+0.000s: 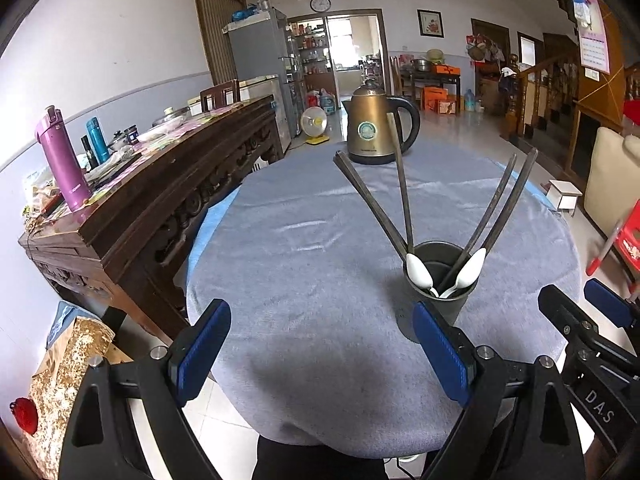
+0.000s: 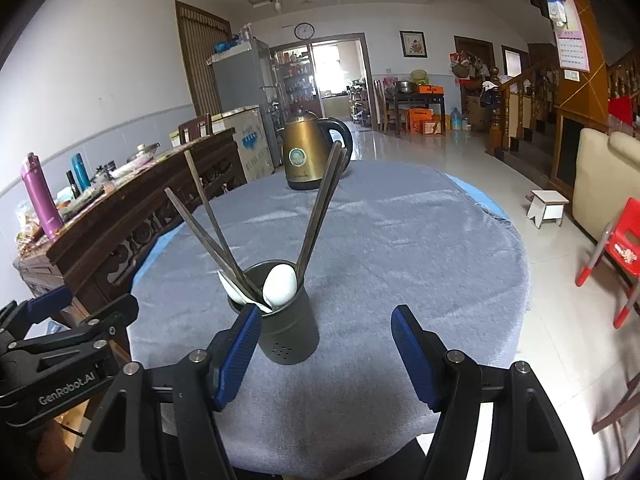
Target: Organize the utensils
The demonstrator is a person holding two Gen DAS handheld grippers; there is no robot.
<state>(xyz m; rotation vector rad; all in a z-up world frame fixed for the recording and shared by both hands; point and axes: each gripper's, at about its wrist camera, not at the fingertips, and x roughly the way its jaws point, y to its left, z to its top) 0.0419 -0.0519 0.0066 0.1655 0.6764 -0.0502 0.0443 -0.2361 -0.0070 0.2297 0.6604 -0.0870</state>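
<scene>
A dark grey utensil cup stands upright on the round table under a grey cloth. It holds several dark chopsticks that fan outward and two white spoons with bowls up. My left gripper is open and empty, near the table's front edge, left of the cup. My right gripper is open and empty, just right of the cup. Each gripper shows at the edge of the other's view.
A gold electric kettle stands at the table's far edge. A dark wooden sideboard with flasks and dishes runs along the left. A red plastic chair and a small white stool stand on the floor to the right.
</scene>
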